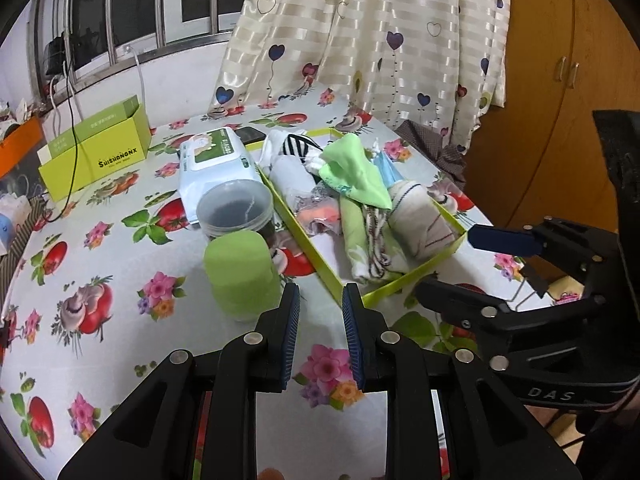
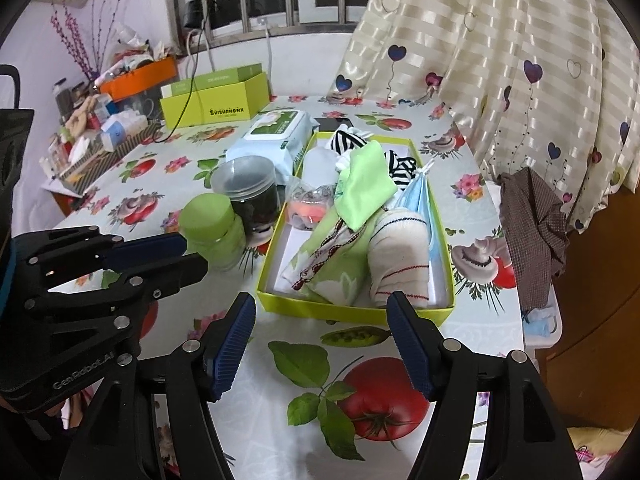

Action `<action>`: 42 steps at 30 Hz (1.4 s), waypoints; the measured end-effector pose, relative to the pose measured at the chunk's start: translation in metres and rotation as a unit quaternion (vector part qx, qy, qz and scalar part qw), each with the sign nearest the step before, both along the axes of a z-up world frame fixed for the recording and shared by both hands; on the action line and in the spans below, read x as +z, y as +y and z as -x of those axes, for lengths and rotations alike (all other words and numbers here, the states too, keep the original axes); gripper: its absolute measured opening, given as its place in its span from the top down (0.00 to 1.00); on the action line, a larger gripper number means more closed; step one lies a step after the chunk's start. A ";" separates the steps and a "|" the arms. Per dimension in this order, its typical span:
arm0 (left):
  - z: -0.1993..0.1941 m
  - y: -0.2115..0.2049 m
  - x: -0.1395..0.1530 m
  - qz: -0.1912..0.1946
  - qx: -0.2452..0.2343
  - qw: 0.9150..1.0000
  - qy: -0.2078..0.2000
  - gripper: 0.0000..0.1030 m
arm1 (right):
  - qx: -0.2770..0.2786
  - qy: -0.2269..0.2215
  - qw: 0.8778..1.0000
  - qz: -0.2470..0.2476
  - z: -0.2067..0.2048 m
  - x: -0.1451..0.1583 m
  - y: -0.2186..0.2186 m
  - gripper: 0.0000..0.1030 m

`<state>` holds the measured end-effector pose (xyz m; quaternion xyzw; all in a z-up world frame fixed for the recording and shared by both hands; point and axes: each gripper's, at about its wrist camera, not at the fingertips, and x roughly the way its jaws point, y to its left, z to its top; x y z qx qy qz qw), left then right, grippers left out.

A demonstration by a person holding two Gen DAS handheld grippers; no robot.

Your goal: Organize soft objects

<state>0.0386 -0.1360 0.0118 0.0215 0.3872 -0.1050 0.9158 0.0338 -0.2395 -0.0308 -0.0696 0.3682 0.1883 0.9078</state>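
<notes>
Soft cloths (image 2: 352, 240) fill the green tray (image 2: 352, 310) just beyond both grippers. The right gripper (image 2: 320, 320) gapes wide, holding nothing; the left gripper (image 1: 320, 308) is partly open, also holding nothing. Left of the tray stand a green jar (image 2: 212, 232), a dark tub (image 2: 250, 192), and farther off wipes (image 2: 276, 136).

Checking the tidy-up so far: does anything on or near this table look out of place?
Yes: a brown checked cloth hangs crumpled over the table's far right edge, outside the green tray that holds the other soft things.
</notes>
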 end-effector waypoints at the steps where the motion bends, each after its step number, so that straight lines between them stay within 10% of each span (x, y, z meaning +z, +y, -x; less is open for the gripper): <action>1: 0.001 -0.001 0.000 -0.006 0.002 1.000 -0.002 0.77 | 0.000 0.001 1.000 0.000 0.000 0.000 0.000 0.34; 42: 0.000 0.000 -0.008 -0.003 0.019 1.000 0.017 0.77 | 0.003 0.001 1.000 0.006 0.001 -0.002 0.001 0.34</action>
